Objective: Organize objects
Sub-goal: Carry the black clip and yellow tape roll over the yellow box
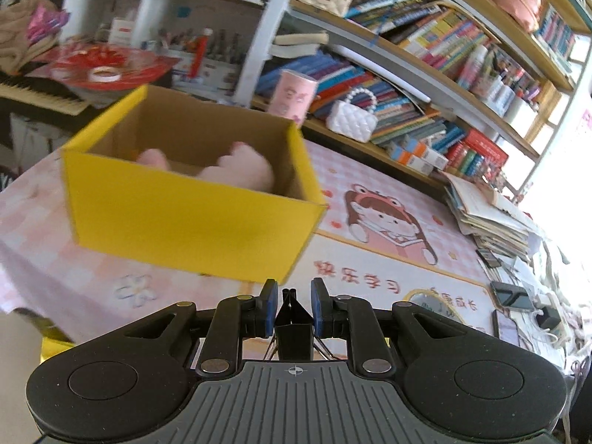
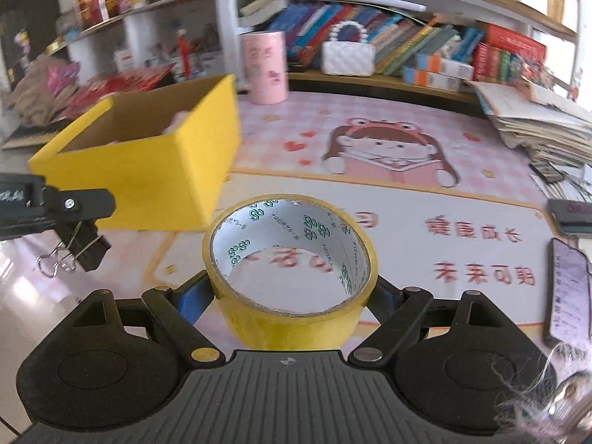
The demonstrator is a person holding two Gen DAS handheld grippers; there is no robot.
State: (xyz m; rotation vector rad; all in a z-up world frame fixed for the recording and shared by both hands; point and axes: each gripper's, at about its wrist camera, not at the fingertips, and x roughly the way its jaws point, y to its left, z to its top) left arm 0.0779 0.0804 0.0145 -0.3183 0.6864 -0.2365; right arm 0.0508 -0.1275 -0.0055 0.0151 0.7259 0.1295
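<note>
Tape, a yellow roll [image 2: 290, 277] with a stiff cardboard core, sits pinched across its outer wall between the spread jaws of the right gripper [image 2: 290, 296], carried above the pink desk mat [image 2: 407, 192] just beside the yellow box [image 2: 148, 177]; it looks light and rigid, so that sideways grip should hold, though the glossy wrap could slip if tilted. The left gripper [image 1: 294, 305] is pressed together on a black binder clip [image 1: 294, 318] (small, hard, springy), held by its body near the box [image 1: 192, 222], where something pink and soft [image 1: 240, 174] already lies.
</note>
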